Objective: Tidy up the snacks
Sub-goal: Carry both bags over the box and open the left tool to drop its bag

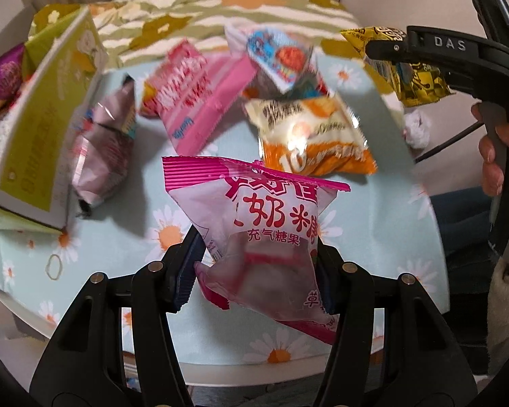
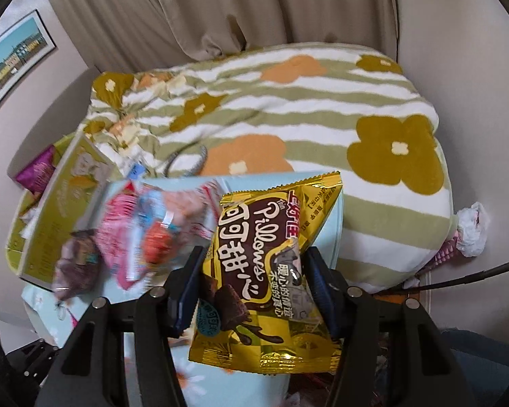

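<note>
My left gripper (image 1: 258, 264) is shut on a pink-and-clear marshmallow candy packet (image 1: 271, 224), held above the table. Its pads press the packet's lower half from both sides. My right gripper (image 2: 256, 271) is shut on a gold cocoa "Pillows" packet (image 2: 271, 271), also lifted off the table. In the left wrist view the right gripper (image 1: 383, 47) and its gold packet (image 1: 414, 81) show at the upper right. Loose on the daisy-print tablecloth (image 1: 118, 247) lie an orange-and-white packet (image 1: 308, 135), a pink packet (image 1: 193, 101), a blue-and-white packet (image 1: 281, 57) and a mauve packet (image 1: 101, 142).
A yellow-green carton (image 1: 44, 118) stands open at the table's left, with a purple packet (image 1: 3, 74) behind it. A rubber band (image 1: 54, 266) lies near the front left. A flowered blanket (image 2: 288, 108) covers the bed behind. A person's hand (image 1: 492, 149) holds the right gripper's handle.
</note>
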### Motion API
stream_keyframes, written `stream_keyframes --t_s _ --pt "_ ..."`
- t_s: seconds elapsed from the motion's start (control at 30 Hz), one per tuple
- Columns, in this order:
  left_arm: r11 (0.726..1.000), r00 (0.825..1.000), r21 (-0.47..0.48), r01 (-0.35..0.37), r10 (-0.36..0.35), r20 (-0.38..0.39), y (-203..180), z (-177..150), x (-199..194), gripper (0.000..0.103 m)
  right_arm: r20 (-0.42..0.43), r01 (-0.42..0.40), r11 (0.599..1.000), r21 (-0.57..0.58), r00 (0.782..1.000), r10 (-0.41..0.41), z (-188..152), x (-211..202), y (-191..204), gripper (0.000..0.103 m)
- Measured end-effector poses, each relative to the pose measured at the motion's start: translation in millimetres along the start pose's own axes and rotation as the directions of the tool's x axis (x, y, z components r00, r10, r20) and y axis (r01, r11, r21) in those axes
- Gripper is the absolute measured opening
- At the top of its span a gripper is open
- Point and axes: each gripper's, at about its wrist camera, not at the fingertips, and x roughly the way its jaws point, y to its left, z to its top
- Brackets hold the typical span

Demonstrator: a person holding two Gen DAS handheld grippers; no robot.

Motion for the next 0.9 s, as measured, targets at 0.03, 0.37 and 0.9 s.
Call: stream_keyframes --t_s 0.03,0.37,0.9 --pt "1.000 1.000 -0.002 0.005 -0.004 0.020 2 1 -10 0.056 0.008 -0.006 1.000 -0.001 1.000 0.006 1 -5 4 0.054" --pt "0.999 0.973 -0.036 0.021 -0.012 0.231 47 7 -97 0.056 0.074 -0.103 0.994 -0.044 0.992 0.106 6 -52 95 0.054" --pt "0.994 0.938 -0.100 -0.042 0.073 0.340 248 55 -150 0.056 0.127 -0.222 0.969 -0.110 0.963 0.235 55 -12 308 0.054"
